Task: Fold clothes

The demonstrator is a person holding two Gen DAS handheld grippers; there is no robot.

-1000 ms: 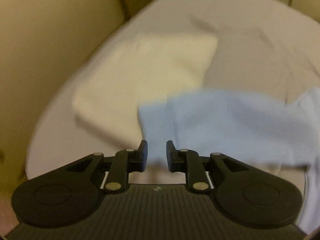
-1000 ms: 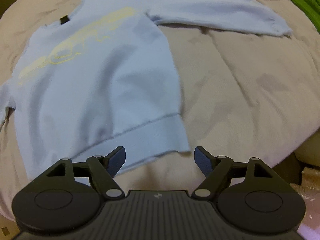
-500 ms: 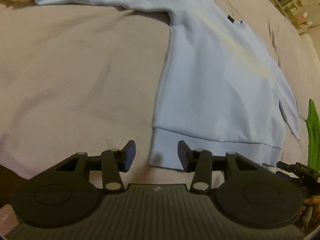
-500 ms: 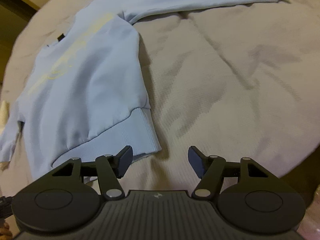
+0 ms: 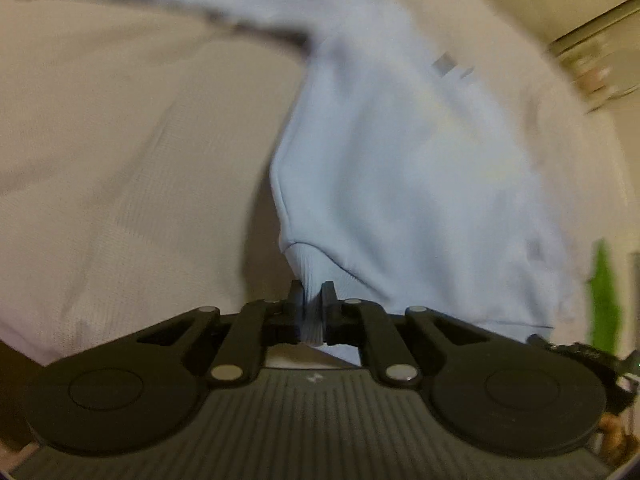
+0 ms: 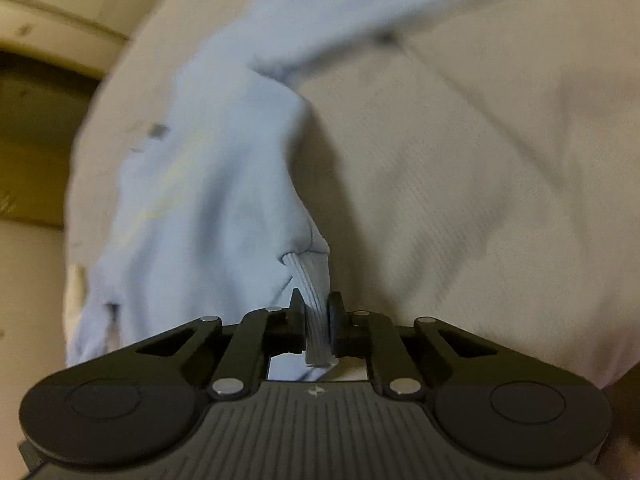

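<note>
Left wrist view: left gripper clamped on sweatshirt hem corner | right gripper clamped on the other hem corner | sweatshirt lay on bed | we judged: raise both corners level, keep hem taut

dim warm light | heavy motion blur | fisheye-bent edges | source unclear

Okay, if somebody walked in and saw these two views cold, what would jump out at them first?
Probably the light blue sweatshirt spread over the beige bedcover, filling the middle of both views. Next, its ribbed hem is pinched at two corners: the left gripper is shut on one, the right gripper on the other, bunching the fabric. A bright green cloth shows at the left view's far right edge.
</note>
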